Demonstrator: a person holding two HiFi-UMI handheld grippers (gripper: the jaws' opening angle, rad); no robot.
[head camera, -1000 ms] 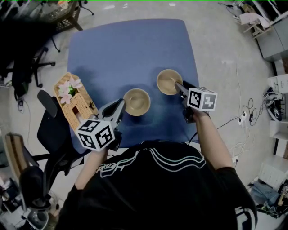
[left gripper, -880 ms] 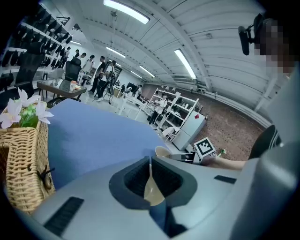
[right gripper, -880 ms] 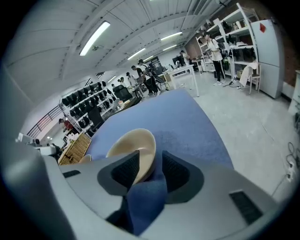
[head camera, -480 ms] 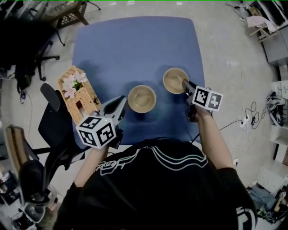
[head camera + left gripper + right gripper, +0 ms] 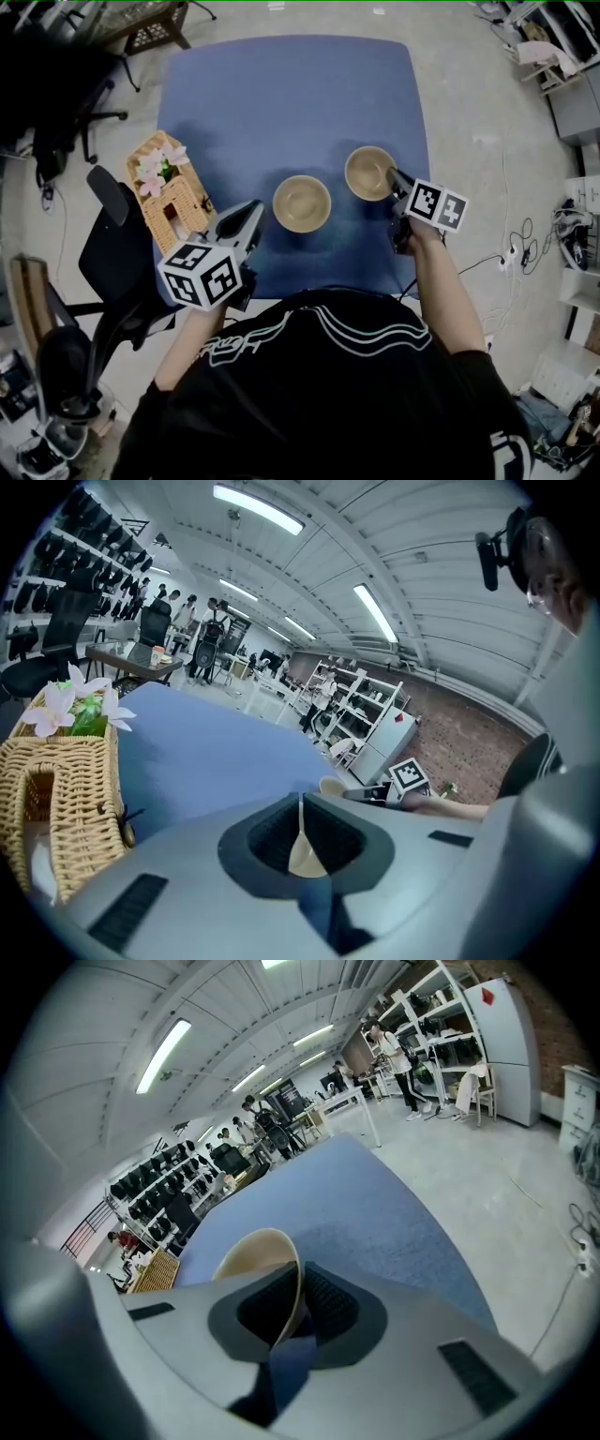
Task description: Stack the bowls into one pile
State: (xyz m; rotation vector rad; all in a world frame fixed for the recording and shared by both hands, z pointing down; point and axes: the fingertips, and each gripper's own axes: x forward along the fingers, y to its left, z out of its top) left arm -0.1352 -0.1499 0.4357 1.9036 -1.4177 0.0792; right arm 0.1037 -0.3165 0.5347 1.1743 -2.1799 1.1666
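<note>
Two tan bowls stand on the blue table (image 5: 281,94). The left bowl (image 5: 301,203) is empty and free. My right gripper (image 5: 394,180) reaches the near rim of the right bowl (image 5: 368,172). In the right gripper view the jaws have just been closing, and the right gripper (image 5: 298,1283) is now shut on that thin rim (image 5: 292,1269). My left gripper (image 5: 251,217) hovers just left of the left bowl, apart from it. In the left gripper view the left gripper (image 5: 300,808) is shut with nothing held, and tan bowl shows behind the jaws.
A wicker basket (image 5: 167,192) with pink flowers sits at the table's left edge, close to my left gripper, and fills the left of the left gripper view (image 5: 56,799). Office chairs (image 5: 103,216) stand left of the table. Cables (image 5: 511,244) lie on the floor at the right.
The right gripper's jaws have narrowed onto the right bowl's near rim. Both grippers keep their places; the whole head view has slid slightly.
</note>
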